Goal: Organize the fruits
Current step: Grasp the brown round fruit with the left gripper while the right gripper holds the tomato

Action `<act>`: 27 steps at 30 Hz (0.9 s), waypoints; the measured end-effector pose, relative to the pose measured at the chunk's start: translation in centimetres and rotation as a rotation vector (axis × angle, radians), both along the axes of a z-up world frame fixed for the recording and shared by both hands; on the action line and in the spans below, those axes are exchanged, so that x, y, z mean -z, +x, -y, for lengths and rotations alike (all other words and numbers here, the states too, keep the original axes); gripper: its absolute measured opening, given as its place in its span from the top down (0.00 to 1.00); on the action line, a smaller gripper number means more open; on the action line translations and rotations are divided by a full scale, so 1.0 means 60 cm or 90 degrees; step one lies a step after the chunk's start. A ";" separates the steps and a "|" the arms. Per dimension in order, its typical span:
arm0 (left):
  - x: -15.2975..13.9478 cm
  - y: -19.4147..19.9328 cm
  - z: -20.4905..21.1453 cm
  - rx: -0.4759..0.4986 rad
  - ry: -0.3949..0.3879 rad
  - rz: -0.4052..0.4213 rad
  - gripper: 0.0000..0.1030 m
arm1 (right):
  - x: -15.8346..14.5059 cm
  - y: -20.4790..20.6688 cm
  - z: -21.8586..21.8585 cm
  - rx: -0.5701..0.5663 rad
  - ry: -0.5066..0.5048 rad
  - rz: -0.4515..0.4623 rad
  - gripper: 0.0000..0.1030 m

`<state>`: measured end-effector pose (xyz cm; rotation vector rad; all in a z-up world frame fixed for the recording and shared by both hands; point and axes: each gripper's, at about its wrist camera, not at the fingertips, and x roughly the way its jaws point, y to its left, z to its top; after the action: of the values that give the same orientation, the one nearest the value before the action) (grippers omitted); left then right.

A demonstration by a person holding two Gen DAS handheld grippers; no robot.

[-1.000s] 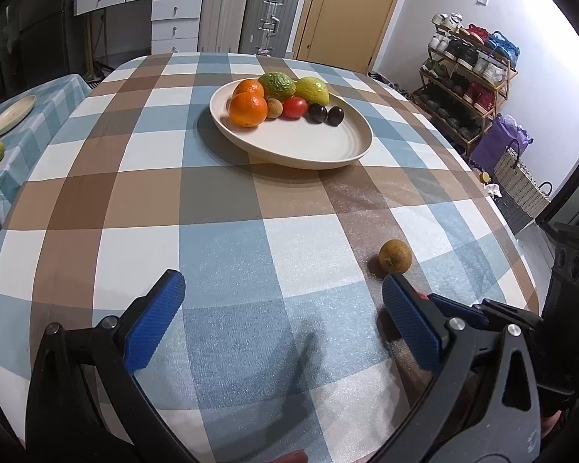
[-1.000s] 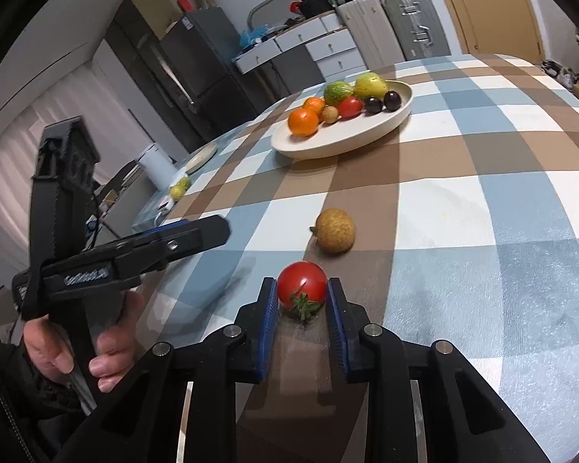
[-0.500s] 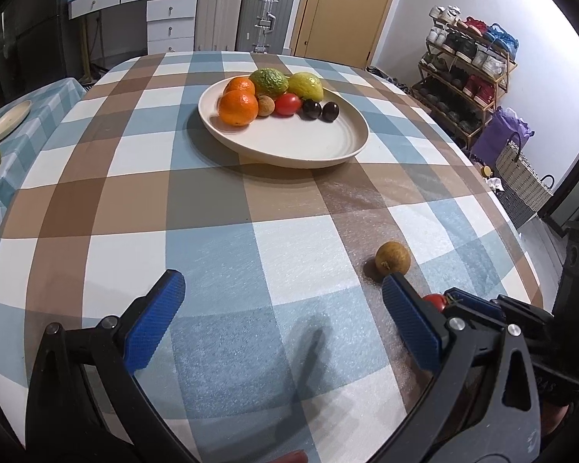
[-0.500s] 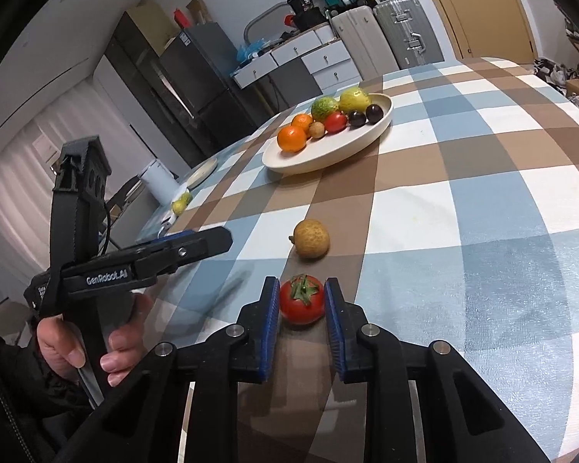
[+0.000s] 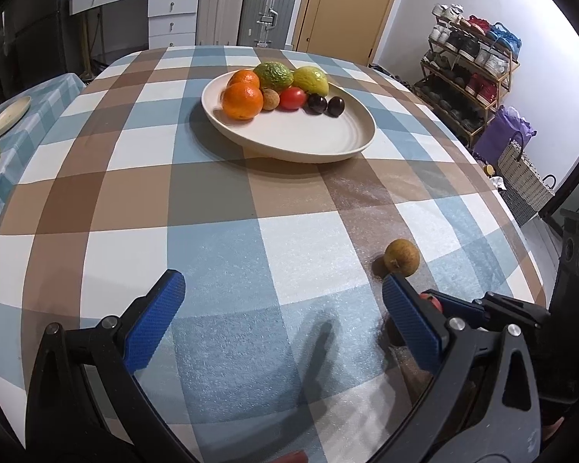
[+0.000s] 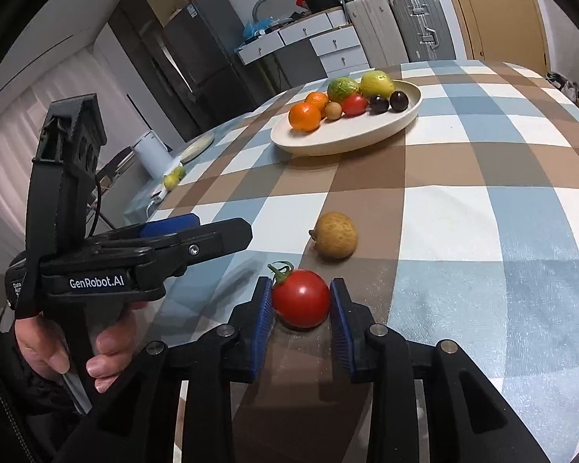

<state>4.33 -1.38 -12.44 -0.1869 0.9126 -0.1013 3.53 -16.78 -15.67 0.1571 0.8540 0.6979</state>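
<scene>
Left wrist view
Left claw (image 5: 278,308): blue-padded fingers spread wide apart, gripping nothing, above the checked worktop (image 5: 212,200).
Plate (image 5: 328,142): cream, oval, at 12 o'clock, far across the worktop.
Fruit on plate: two oranges (image 5: 243,100), a green avocado (image 5: 274,74), a yellow-green lemon (image 5: 310,79), a small brown fruit, a red tomato and two dark plums (image 5: 326,105), bunched at the plate's far side.
Loose brown fruit (image 5: 401,257): round, on the worktop at 2 o'clock, just beyond the left claw's right pad.
Right claw: enters at 3 o'clock; a sliver of red shows between its fingers.

Right wrist view
Right claw (image 6: 301,310): fingers clamped on a red tomato (image 6: 301,303), one pad on each side, green stem tipped toward 10 o'clock.
Tomato's height: cannot tell whether it touches the worktop.
Loose brown fruit (image 6: 335,234): at 12 o'clock, just beyond the held tomato, apart from it.
Plate (image 6: 347,139): farther at 12 o'clock, with the same fruit cluster.
Left claw (image 6: 197,231): at 9 o'clock, seen side-on, held by a hand (image 6: 77,351).
</scene>
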 end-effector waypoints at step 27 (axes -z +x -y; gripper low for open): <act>0.013 0.060 0.131 0.142 0.045 -0.002 0.47 | -0.041 0.024 0.152 0.096 0.053 0.056 0.70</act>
<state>7.94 -9.26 -13.20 -0.0192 0.9373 -0.2752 4.98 -25.89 -13.19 0.2605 0.7220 0.5946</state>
